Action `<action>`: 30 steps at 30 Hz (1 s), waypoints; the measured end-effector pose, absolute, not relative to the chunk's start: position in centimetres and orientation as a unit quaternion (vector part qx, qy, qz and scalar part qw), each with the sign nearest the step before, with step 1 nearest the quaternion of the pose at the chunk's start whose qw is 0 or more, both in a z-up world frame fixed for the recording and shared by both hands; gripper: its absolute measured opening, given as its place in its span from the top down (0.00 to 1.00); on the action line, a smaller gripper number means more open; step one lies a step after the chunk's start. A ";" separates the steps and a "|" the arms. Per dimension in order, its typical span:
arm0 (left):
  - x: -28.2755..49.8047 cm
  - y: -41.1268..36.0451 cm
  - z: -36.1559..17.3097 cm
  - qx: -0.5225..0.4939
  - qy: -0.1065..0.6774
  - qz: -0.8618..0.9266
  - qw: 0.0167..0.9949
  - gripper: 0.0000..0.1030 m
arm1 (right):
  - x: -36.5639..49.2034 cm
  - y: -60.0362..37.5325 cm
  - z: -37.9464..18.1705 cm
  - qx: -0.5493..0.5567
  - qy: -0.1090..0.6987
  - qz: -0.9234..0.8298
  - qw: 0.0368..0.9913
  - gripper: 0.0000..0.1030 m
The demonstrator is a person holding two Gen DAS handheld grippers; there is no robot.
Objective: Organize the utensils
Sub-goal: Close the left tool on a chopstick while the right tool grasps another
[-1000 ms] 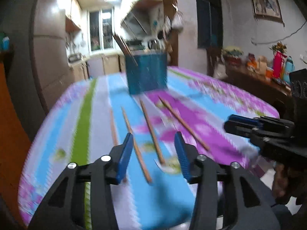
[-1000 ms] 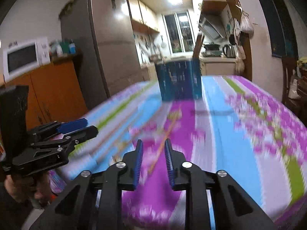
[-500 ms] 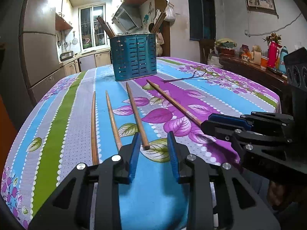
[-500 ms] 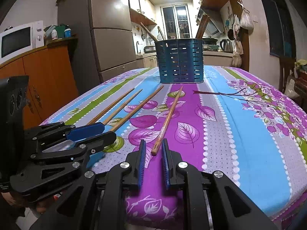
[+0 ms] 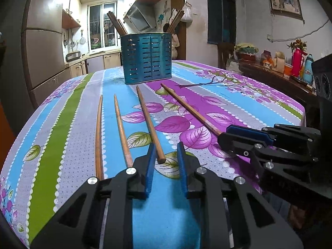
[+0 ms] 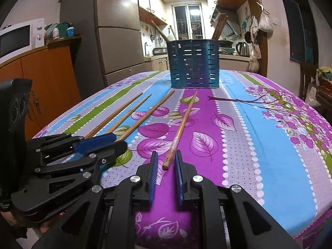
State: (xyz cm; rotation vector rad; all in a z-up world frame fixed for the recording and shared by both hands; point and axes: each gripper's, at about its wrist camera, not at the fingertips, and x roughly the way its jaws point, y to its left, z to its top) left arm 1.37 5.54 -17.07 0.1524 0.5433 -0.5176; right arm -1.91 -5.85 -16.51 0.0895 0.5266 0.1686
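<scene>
Several wooden chopsticks lie side by side on the flowered tablecloth (image 5: 238, 103), pointing toward a blue slotted utensil holder (image 5: 148, 58) that has more sticks standing in it. My left gripper (image 5: 166, 151) is low over the near edge. Its jaws are closing around the near end of one chopstick (image 5: 149, 124), with a gap still on both sides. My right gripper (image 6: 166, 155) is narrowly open astride the near end of the rightmost chopstick (image 6: 182, 124), pads not touching it. Each gripper shows in the other's view: the right gripper (image 5: 228, 132) and the left gripper (image 6: 116, 141).
Two more chopsticks (image 5: 99, 134) (image 5: 121, 130) lie left of the left gripper. The holder (image 6: 193, 64) stands at the table's far end. A fridge (image 6: 118, 31) and orange cabinet (image 6: 41, 78) stand to the left. A side table with flasks (image 5: 296, 62) stands to the right.
Both grippers have sunk toward the tablecloth and come up to the chopstick ends. The left jaws have narrowed a lot. The right jaws stay narrow, now around a chopstick end.
</scene>
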 end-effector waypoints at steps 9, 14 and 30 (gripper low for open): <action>1.0 5.0 -17.3 0.066 0.253 -0.248 0.933 0.82 | -2.0 -6.2 -16.8 0.050 0.247 0.084 0.964 0.83; 1.2 4.6 -17.5 0.060 0.244 -0.233 0.939 0.82 | -2.0 -5.8 -17.0 0.039 0.239 0.075 0.967 0.83; 0.7 4.7 -17.6 0.044 0.223 -0.200 0.953 0.95 | -2.9 -6.9 -16.7 0.056 0.215 0.065 0.973 0.93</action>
